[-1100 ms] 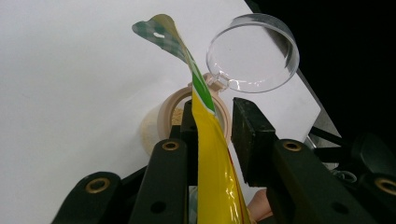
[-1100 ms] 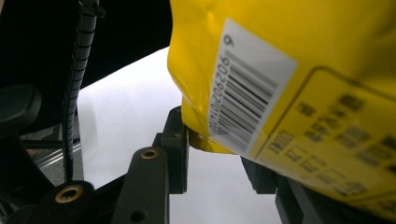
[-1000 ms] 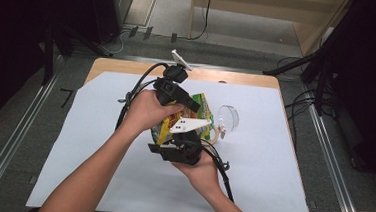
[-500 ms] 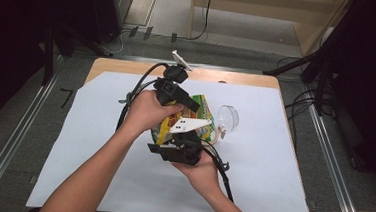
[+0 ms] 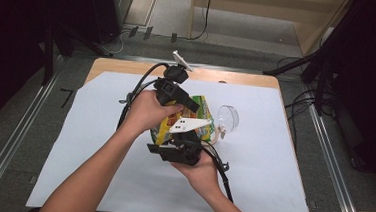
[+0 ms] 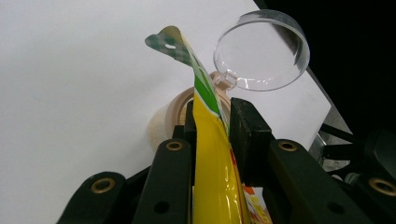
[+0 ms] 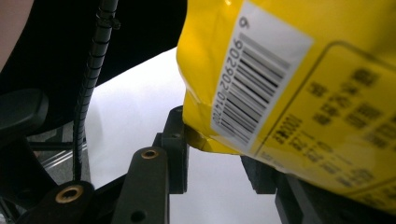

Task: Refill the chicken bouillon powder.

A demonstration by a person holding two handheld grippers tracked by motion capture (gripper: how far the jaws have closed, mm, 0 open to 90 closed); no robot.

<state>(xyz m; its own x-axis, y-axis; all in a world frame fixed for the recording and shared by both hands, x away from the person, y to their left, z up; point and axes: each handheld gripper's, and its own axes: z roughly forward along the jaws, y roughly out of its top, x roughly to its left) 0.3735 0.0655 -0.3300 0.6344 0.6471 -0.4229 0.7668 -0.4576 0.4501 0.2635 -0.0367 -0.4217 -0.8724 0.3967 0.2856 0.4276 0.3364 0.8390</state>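
Above the white-covered tabletop (image 5: pixel 95 180), a person holds a glossy yellow-and-green snack bag (image 5: pixel 202 118) between two hand-held tools. The left gripper (image 6: pixel 212 126) has its jaws closed on the bag's thin sealed edge, seen edge-on in the left gripper view with its green checked corner rising past the jaw tips; the lower part of the bag runs out of the picture's bottom. The right gripper (image 7: pixel 217 158) meets the bag from the opposite side — in the right gripper view the barcoded yellow panel sits between the two jaws, but the bag covers the right jaw's pad, so whether the jaws actually press on it cannot be told. From the high view the hands and both black gripper bodies hide most of the bag. Just beyond it rests a small beige jar (image 6: pixel 161 126) with a clear round hinged lid (image 6: pixel 261 53) flipped open — the jar largely screened by bag and jaws.
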